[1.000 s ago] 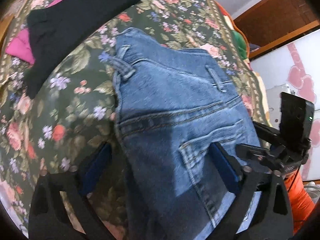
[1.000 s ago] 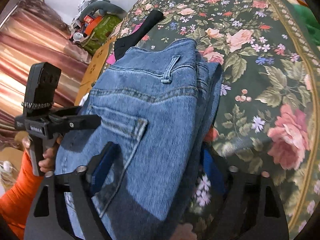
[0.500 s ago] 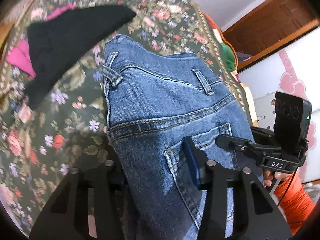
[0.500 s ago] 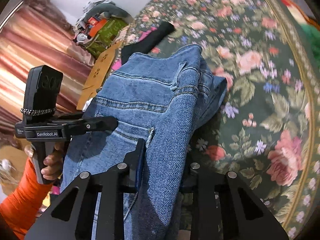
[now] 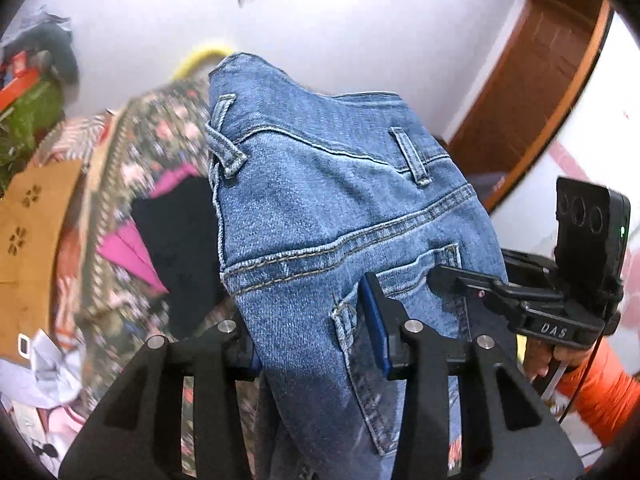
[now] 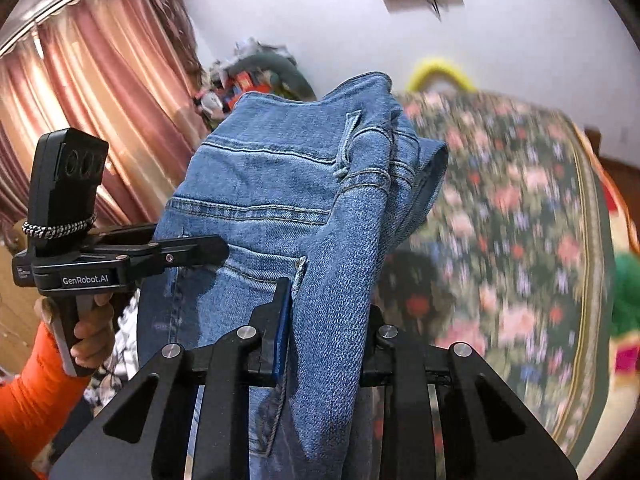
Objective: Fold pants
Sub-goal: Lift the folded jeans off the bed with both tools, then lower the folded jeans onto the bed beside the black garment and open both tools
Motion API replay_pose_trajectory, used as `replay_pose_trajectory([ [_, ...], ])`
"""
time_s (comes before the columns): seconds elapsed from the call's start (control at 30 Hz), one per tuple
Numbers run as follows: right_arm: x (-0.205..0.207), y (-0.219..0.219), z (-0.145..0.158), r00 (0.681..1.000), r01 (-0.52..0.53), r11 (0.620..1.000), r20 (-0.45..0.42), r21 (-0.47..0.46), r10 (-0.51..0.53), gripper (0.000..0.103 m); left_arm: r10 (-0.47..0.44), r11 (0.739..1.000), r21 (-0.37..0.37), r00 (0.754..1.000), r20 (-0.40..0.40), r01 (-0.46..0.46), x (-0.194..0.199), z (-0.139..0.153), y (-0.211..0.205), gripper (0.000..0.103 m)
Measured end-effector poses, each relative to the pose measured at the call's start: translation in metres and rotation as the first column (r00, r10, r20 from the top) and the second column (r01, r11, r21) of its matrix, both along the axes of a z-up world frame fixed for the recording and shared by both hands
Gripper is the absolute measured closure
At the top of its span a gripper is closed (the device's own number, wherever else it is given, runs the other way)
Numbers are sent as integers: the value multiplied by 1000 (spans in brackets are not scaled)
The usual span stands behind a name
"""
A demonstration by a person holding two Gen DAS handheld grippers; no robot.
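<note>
Folded blue jeans (image 5: 320, 208) hang in the air, waistband pointing away, above the floral bed (image 5: 132, 144). My left gripper (image 5: 316, 340) is shut on the jeans near the back pocket. My right gripper (image 6: 324, 324) is shut on the other side of the jeans (image 6: 280, 184). Each gripper shows in the other's view: the right one (image 5: 472, 280) at the right of the left wrist view, the left one (image 6: 192, 252) at the left of the right wrist view. The legs hang below, out of sight.
Black cloth (image 5: 180, 236) and pink cloth (image 5: 128, 252) lie on the bed. A brown cardboard piece (image 5: 32, 220) is at the left. Pink curtains (image 6: 100, 100), a wooden door frame (image 5: 532, 92) and a white wall surround the bed (image 6: 520, 220).
Both grippers closed on the jeans and lifted them off the bed. The views tilted up toward the wall.
</note>
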State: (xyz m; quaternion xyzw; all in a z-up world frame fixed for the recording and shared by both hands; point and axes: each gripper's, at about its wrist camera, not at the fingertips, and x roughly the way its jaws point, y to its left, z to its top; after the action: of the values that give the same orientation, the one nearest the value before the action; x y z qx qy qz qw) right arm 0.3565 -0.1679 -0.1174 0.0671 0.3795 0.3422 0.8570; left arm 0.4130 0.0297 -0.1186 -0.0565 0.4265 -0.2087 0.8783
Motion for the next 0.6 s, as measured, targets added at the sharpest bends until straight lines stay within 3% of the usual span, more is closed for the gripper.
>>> replay_pose_trajectory([
  [0.17, 36, 27, 23, 998, 0, 1000, 68, -3, 0, 81, 58, 998, -4, 995, 79, -58, 31, 30, 30, 62],
  [0.3, 68, 48, 29, 994, -5, 1000, 106, -20, 7, 81, 91, 996, -34, 990, 108, -88, 61, 35, 54, 62],
  [0.43, 100, 65, 18, 996, -9, 999, 92, -44, 13, 81, 119, 992, -47, 989, 90, -116, 96, 21, 72, 62],
  [0.6, 143, 87, -22, 1000, -2, 997, 12, -73, 3, 81, 178, 984, -31, 983, 37, -177, 142, -22, 91, 62],
])
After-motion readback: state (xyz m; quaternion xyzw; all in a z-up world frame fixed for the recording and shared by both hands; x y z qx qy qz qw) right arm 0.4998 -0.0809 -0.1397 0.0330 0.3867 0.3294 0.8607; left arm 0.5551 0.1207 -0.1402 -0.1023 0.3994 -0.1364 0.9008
